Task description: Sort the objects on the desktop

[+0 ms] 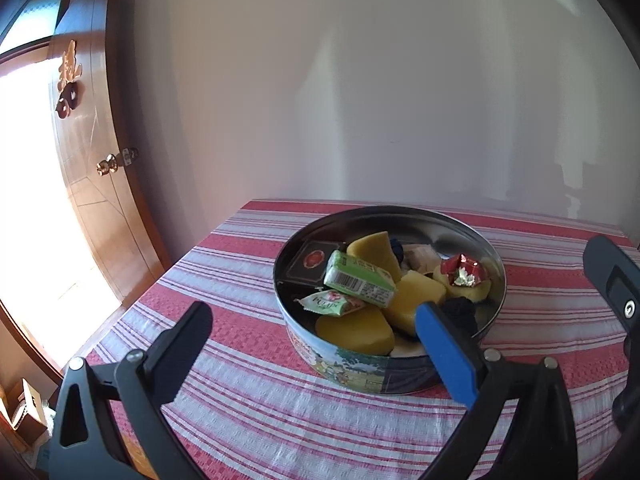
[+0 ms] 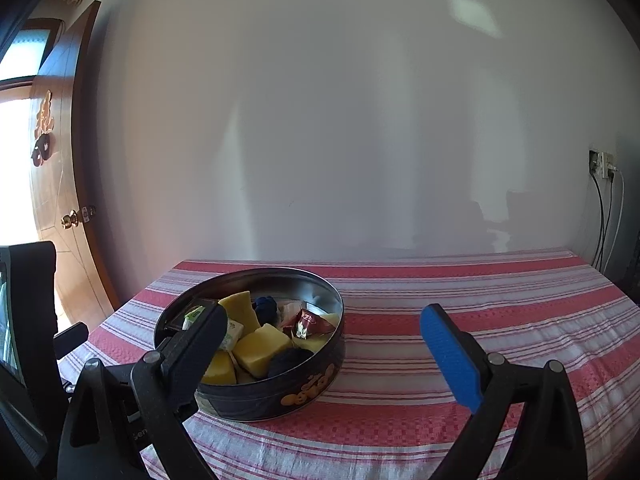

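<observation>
A round metal tin (image 1: pixel 460 222) stands on the striped tablecloth. It holds yellow sponge pieces (image 1: pixel 354 334), a green carton (image 1: pixel 358 284), a green-and-white candy packet (image 1: pixel 334 304), a red foil candy (image 1: pixel 462 270), a dark box (image 1: pixel 308 266) and dark blue items. My left gripper (image 1: pixel 316 328) is open and empty, held in front of the tin at its near rim. In the right wrist view the tin (image 2: pixel 320 380) sits left of centre. My right gripper (image 2: pixel 324 340) is open and empty, above the tin's right side; its left finger overlaps the tin.
The red-and-white striped tablecloth (image 2: pixel 460 300) covers the table up to a white wall. A wooden door (image 1: pixel 92 184) with a brass knob is at the left. Wall sockets with cables (image 2: pixel 604 168) are at the far right. The right gripper's body (image 1: pixel 616 288) shows at the left view's right edge.
</observation>
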Available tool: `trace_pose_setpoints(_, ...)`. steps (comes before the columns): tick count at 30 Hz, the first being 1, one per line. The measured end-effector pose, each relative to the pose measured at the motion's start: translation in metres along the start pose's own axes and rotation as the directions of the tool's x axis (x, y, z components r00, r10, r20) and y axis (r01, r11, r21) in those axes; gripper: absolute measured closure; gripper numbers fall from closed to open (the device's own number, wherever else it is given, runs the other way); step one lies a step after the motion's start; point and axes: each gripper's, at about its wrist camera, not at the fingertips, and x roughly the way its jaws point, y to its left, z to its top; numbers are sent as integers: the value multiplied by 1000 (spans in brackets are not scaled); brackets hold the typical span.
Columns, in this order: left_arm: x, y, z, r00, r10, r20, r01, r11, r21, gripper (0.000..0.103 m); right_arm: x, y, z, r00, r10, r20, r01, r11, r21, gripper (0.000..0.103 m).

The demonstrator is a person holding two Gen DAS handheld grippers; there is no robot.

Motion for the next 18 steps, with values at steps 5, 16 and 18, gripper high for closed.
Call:
trace_pose_setpoints(5, -2, -3, 0, 1000, 2, 3, -2, 1000, 3, 0, -1, -4, -1, 1000, 5, 3, -5, 1000, -1, 4)
trace_pose_setpoints(16, -2, -4, 1, 1000, -10, -5, 10, 1000, -25, 0, -3, -10, 0, 1000, 14, 14, -14, 1000, -1, 4)
trace_pose_setpoints(18, -4, -5, 1, 1000, -16, -5, 16, 1000, -24, 0, -3, -11, 0, 1000, 17, 11, -17, 1000, 2, 4)
